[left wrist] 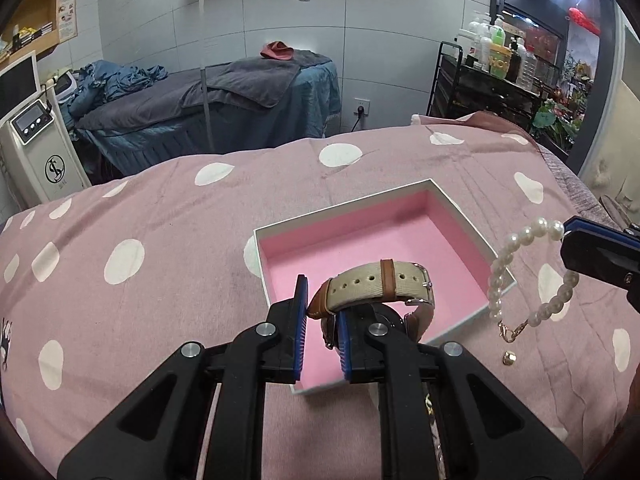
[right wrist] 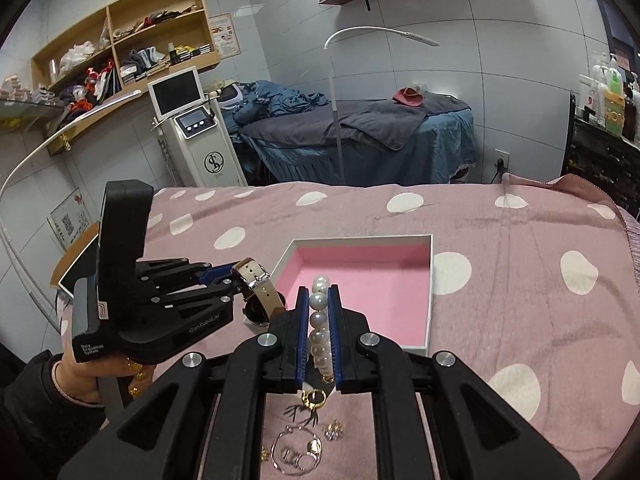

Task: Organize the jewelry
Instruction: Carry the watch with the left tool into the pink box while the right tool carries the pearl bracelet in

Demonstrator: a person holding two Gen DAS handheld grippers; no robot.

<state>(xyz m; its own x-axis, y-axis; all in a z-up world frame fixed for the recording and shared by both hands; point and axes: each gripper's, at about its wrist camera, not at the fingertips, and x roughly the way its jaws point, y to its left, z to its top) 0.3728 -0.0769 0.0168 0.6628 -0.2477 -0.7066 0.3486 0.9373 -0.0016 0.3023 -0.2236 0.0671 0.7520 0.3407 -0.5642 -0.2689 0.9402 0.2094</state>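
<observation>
An open white box with a pink lining [left wrist: 436, 216] [right wrist: 430, 280] lies on the pink spotted blanket. My left gripper [left wrist: 323, 312] is shut on a watch with a beige and brown strap [left wrist: 376, 284], held just above the box's near part; the watch also shows in the right wrist view [right wrist: 260, 288]. My right gripper [right wrist: 319, 320] is shut on a pearl bracelet [right wrist: 320, 328], which hangs from it over the box's right edge in the left wrist view [left wrist: 516, 268]. Its gold clasp dangles low.
Small gold and silver rings and earrings [right wrist: 304, 444] lie on the blanket under my right gripper. A gold ring [left wrist: 509, 358] lies right of the box. A massage bed [right wrist: 360, 136], a white machine [right wrist: 200, 140] and a bottle cart [left wrist: 496, 72] stand beyond.
</observation>
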